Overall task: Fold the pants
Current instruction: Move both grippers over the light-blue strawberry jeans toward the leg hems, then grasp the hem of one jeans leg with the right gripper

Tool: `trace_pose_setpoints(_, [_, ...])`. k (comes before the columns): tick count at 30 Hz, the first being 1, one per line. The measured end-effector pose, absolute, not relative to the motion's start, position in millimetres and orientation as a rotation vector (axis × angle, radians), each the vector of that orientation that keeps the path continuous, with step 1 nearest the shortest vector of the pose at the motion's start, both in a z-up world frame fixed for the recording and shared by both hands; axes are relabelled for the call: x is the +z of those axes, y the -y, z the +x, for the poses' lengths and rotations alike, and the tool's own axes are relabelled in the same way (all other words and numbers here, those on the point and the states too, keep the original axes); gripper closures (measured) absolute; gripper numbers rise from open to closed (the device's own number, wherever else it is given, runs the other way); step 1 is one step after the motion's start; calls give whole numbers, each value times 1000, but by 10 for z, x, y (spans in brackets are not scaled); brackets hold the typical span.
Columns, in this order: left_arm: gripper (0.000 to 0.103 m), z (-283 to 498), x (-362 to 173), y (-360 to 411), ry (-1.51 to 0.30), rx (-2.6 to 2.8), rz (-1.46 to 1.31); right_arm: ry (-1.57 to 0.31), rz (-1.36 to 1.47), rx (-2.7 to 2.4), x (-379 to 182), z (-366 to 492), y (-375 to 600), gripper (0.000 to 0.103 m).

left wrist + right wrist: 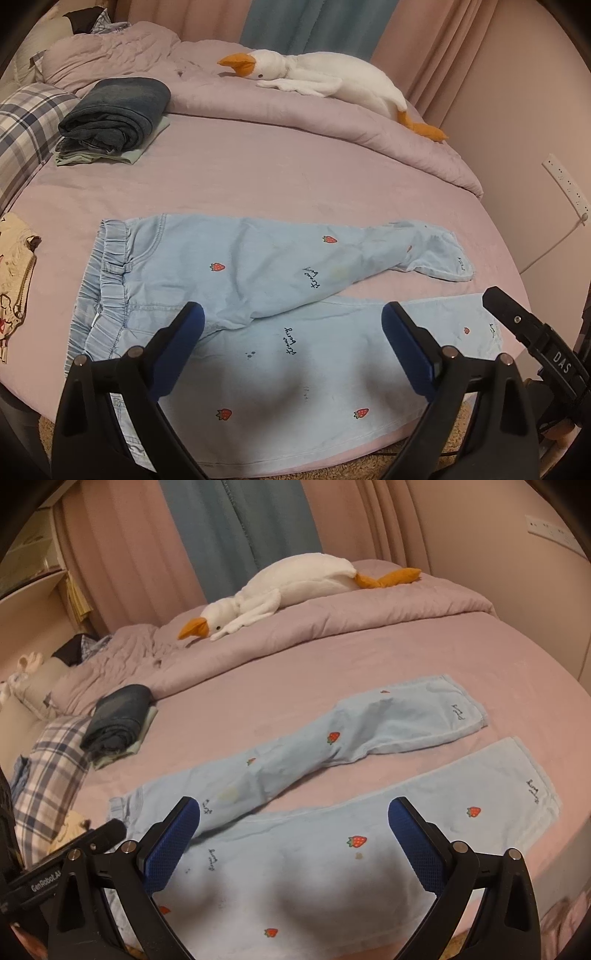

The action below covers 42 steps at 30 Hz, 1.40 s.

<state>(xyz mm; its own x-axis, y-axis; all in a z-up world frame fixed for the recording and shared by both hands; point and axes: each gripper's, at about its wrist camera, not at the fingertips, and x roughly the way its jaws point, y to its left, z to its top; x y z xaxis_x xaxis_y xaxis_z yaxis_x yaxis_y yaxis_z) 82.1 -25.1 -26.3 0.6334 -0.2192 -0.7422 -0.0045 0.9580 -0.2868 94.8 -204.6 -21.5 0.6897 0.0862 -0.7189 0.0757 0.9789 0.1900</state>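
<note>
Our left gripper (291,321) fingers wide apart, right gripper (293,814) too; pants (258,295) flat under both, untouched.

**Black frames, blue pads**

Left tool (291,325) and right tool (293,819) look alike — glossy black triangular arms with cut-out windows, silver round screws at the pivots, textured blue pads (173,843). White lettering reads "DAS" and "GenRobot.AI".
</note>
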Motion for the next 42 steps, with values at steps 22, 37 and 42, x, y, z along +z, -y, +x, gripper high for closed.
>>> trace_pose_setpoints(22, [15,926,-321,-11,-898,-78,-363,-835,239,-47,-295,971,2144,2])
trace_pose_setpoints(37, [30,1220,-517,-404,-912,19,-452,-884,286,-16,-216,1739,2322,14])
trace_pose_setpoints(42, [40,1285,-665,-481,-959,37,-478,-979,325,-42,-309,2522,2405,35])
